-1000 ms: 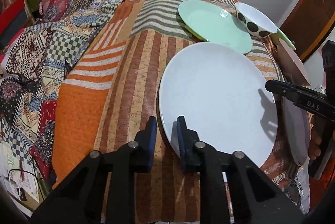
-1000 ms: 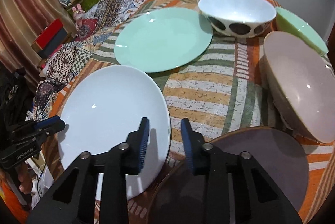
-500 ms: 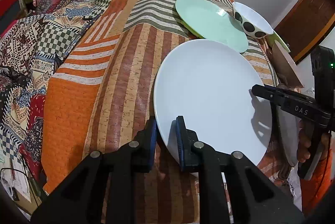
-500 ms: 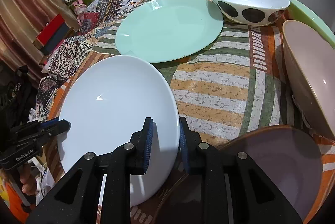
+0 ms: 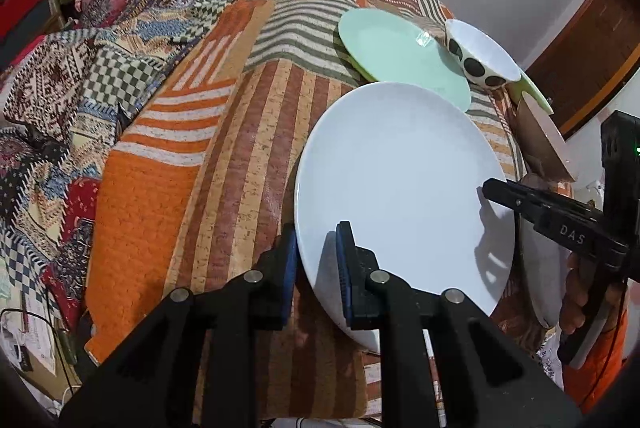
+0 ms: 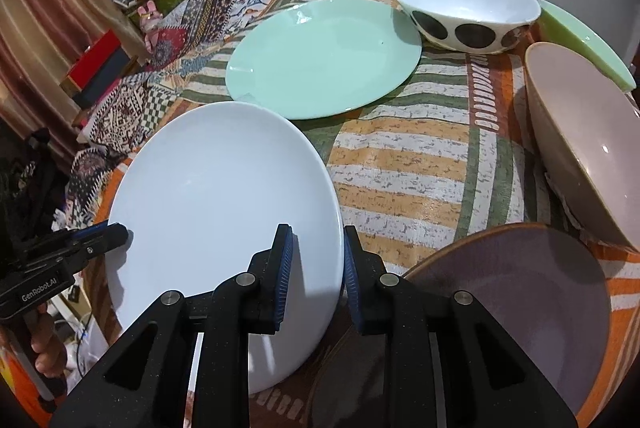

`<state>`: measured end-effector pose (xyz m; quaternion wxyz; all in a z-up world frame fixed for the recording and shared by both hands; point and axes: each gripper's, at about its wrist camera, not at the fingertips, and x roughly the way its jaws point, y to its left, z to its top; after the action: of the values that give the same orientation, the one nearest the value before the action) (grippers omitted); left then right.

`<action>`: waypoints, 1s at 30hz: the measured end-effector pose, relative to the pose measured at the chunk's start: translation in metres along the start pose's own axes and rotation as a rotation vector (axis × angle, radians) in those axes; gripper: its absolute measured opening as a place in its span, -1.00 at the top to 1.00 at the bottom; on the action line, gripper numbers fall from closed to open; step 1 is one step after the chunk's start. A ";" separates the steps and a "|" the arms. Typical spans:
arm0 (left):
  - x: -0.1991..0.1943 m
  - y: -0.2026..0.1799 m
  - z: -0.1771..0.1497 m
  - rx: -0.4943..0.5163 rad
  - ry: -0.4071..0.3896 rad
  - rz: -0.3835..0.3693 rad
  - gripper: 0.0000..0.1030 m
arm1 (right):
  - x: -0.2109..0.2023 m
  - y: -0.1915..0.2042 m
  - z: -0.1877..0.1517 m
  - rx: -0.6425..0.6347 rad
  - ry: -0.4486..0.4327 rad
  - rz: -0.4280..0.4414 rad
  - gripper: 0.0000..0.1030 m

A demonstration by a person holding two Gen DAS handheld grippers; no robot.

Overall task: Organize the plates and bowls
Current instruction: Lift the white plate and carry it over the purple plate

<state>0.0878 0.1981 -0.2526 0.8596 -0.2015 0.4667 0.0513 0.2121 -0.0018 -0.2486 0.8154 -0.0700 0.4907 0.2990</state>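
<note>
With both grippers clamped on opposite rims, left gripper and right gripper have raised round white ceramic plate slightly; lift underway, stacking pending.

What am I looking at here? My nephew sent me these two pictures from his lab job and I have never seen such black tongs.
No robot here: a person holds a hand-operated gripper in each hand, each with a fisheye camera looking along its two fingers. One picture is from the left gripper, the other from the right gripper; each also shows the other gripper at its edge. Both are clamped on opposite edges of the white plate. On the patchwork cloth lie a mint green plate, a white bowl with dark spots, a pinkish bowl leaning on its side, a purplish plate, and another green dish behind.
</note>
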 end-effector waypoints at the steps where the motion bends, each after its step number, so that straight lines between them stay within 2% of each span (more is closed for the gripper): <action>1: -0.002 -0.001 0.001 0.001 -0.005 0.005 0.67 | -0.002 0.001 0.000 -0.001 -0.005 0.001 0.56; 15: -0.045 -0.024 0.007 0.034 -0.089 -0.018 0.67 | -0.045 0.006 0.000 -0.016 -0.112 -0.014 0.56; 30: -0.078 -0.076 0.002 0.130 -0.135 -0.042 0.67 | -0.100 -0.014 -0.017 0.025 -0.219 -0.035 0.56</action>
<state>0.0669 0.1375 -0.1645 0.9013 -0.1510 0.4058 0.0161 0.1729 -0.0619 -0.1751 0.8701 -0.0354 0.4010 0.2844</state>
